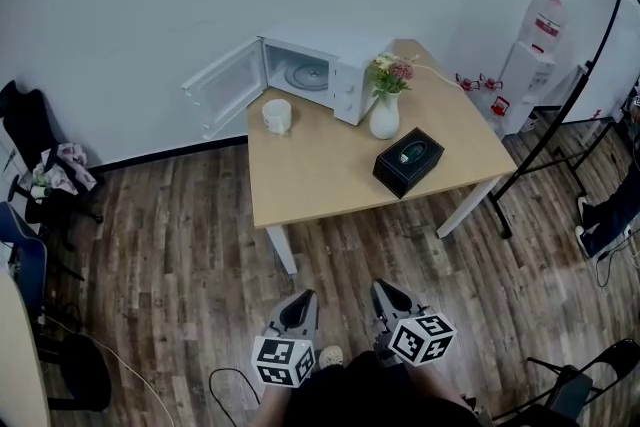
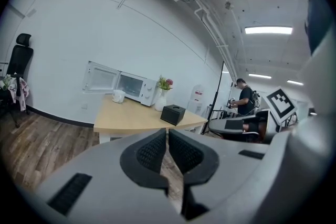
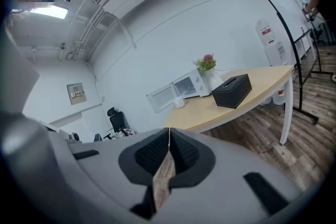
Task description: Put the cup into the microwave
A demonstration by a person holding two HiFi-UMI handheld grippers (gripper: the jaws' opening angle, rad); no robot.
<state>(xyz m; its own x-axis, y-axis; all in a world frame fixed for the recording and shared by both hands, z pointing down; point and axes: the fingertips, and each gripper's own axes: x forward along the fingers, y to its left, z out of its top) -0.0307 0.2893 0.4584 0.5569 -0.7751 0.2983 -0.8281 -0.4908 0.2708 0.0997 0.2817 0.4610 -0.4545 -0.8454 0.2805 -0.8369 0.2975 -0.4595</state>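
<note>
A white cup (image 1: 277,116) stands on the wooden table (image 1: 320,170) just in front of the white microwave (image 1: 325,71), whose door (image 1: 222,85) hangs open to the left. The cup (image 2: 118,96) and microwave (image 2: 137,88) also show far off in the left gripper view, and small in the right gripper view as cup (image 3: 179,103) and microwave (image 3: 190,85). My left gripper (image 1: 302,302) and right gripper (image 1: 385,295) hover over the floor well short of the table, both shut and holding nothing.
A white vase of flowers (image 1: 385,103) and a black box (image 1: 408,160) stand on the table's right half. A water dispenser (image 1: 531,60) is at the back right, a black stand (image 1: 560,130) beside it. Chairs (image 1: 40,150) line the left wall. A person (image 2: 244,99) stands far right.
</note>
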